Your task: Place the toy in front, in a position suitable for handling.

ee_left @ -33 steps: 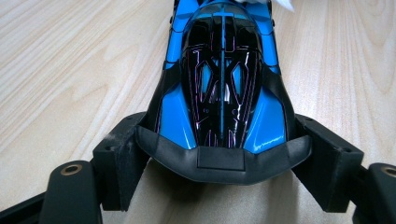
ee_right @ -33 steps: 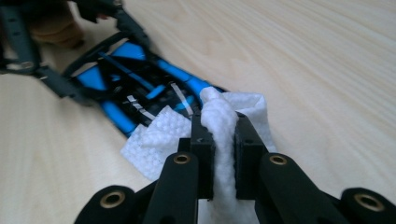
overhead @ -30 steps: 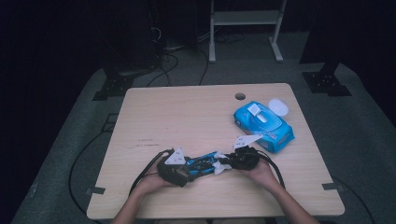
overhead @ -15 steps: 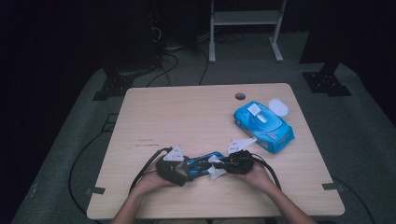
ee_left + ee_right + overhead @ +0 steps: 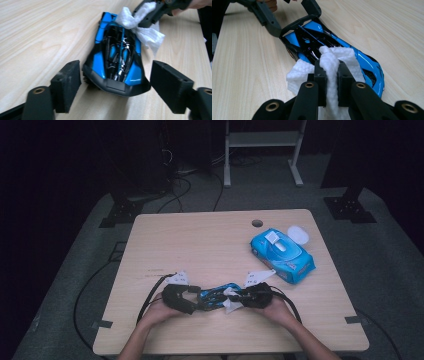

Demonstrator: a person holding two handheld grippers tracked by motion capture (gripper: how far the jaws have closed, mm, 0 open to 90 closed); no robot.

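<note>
A blue and black toy car (image 5: pixel 117 57) lies on the table near its front edge, also seen from above as the car (image 5: pixel 215 296). My left gripper (image 5: pixel 116 82) has the car's rear between its jaws. The jaws have just been closing, and both pads (image 5: pixel 67 80) now sit against the car's sides. My right gripper (image 5: pixel 332 72) is shut on a bunched white wipe (image 5: pixel 332 57) and holds it down on the car's roof (image 5: pixel 312 42). From above, the left gripper (image 5: pixel 197 301) and right gripper (image 5: pixel 235 299) face each other across the car.
A blue pack of wipes (image 5: pixel 281 254) lies at the right of the wooden table (image 5: pixel 200 240), its white lid (image 5: pixel 298 234) open. A cable hole (image 5: pixel 257 223) sits near the far edge. A white stand (image 5: pixel 260 140) and floor cables lie beyond.
</note>
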